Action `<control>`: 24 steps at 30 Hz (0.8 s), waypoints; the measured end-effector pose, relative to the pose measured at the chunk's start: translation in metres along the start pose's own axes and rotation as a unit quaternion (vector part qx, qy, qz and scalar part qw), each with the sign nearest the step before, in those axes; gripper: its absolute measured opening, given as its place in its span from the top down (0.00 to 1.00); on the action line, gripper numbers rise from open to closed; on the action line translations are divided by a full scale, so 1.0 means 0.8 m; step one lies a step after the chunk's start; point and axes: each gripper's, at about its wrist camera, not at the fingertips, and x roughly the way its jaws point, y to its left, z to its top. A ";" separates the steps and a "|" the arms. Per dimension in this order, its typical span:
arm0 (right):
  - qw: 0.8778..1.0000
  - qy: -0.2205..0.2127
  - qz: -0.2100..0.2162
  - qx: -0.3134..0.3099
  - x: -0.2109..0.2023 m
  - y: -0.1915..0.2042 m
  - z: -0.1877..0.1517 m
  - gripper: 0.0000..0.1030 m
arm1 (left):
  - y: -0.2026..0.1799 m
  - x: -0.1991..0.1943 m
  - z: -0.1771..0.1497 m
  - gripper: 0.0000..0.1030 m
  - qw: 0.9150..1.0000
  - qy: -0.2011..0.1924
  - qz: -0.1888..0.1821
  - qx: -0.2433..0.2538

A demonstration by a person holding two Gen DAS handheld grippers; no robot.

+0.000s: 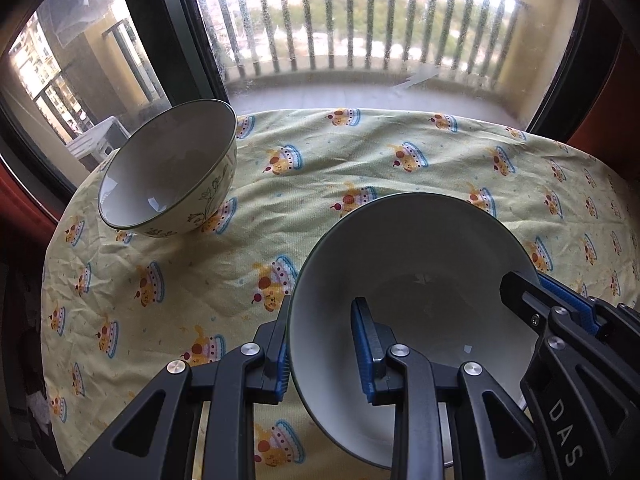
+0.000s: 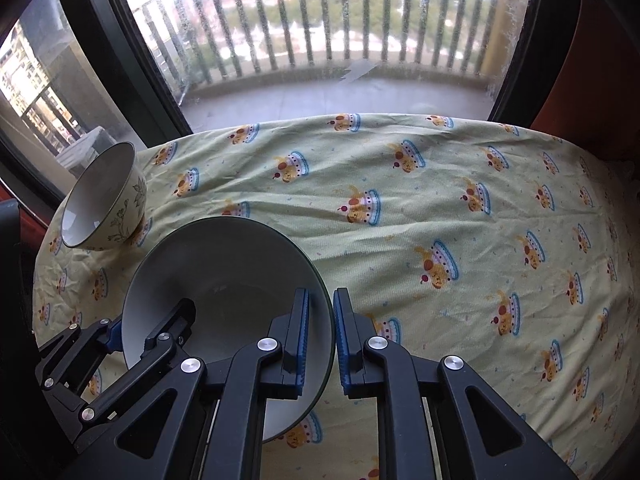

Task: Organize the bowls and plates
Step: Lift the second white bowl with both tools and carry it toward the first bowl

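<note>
Left tool [image 1: 322,308] clenches the large bowl [image 1: 400,248] at its nine o'clock rim; right tool [image 2: 321,292] straddles three o'clock, grip unclear. One-sided hold could tip it onto the bench [image 1: 360,160] or into the floral bowl [image 1: 168,168] at ten o'clock.

small bowl [image 1: 168,168] on cloth [image 1: 360,168], far left | big bowl [image 1: 408,280] near, right of it, apart | cloth over worktop | window [image 1: 352,20] behind worktop
</note>
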 end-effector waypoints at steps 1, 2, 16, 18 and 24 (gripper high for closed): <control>1.000 0.000 0.001 0.002 0.001 0.000 0.000 0.83 | 0.001 0.000 0.000 0.75 1.000 0.001 -0.001 -0.001; 1.000 -0.001 0.000 0.001 0.001 0.001 -0.001 0.83 | 0.002 0.000 -0.001 0.75 1.000 0.002 -0.004 -0.003; 1.000 0.000 -0.002 0.005 -0.005 0.000 -0.003 0.84 | 0.002 -0.008 -0.005 0.75 1.000 0.008 -0.008 0.000; 1.000 -0.003 -0.002 0.007 -0.012 -0.002 -0.006 0.85 | -0.001 -0.016 -0.007 0.75 1.000 0.006 -0.009 0.000; 1.000 -0.020 0.001 0.010 -0.049 -0.012 -0.013 0.85 | -0.012 -0.052 -0.013 0.75 1.000 -0.012 -0.012 -0.003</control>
